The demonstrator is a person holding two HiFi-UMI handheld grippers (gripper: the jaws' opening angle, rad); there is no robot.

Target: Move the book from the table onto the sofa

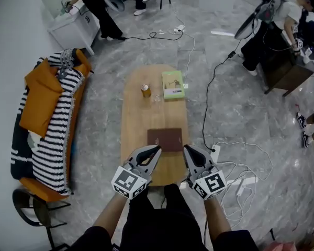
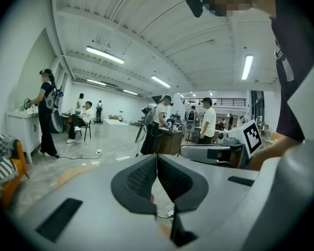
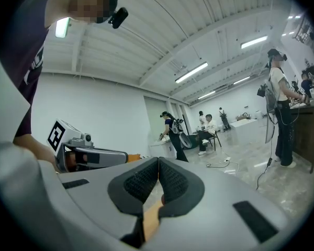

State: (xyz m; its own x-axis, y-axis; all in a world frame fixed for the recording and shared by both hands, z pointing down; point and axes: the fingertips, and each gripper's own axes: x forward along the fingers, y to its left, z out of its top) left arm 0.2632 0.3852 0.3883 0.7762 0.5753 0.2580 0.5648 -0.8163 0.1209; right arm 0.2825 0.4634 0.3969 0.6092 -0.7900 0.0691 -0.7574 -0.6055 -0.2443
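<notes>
A dark brown book (image 1: 165,139) lies flat on the near part of the oval wooden table (image 1: 135,120). My left gripper (image 1: 157,149) hangs just off the book's near left corner, shut with nothing in it. My right gripper (image 1: 186,148) sits just off the book's near right corner, also shut and empty. Both point away from me along the table. In the left gripper view the pads (image 2: 157,178) meet; the right gripper view shows its pads (image 3: 158,179) pressed together too. The sofa (image 1: 48,125), orange with striped and dark throws, stands left of the table.
On the table's far half stand a small can (image 1: 145,90) and a green book (image 1: 173,84). Cables and a power strip (image 1: 215,152) lie on the floor right of the table. A black stool (image 1: 34,207) stands below the sofa. People stand and sit at the back.
</notes>
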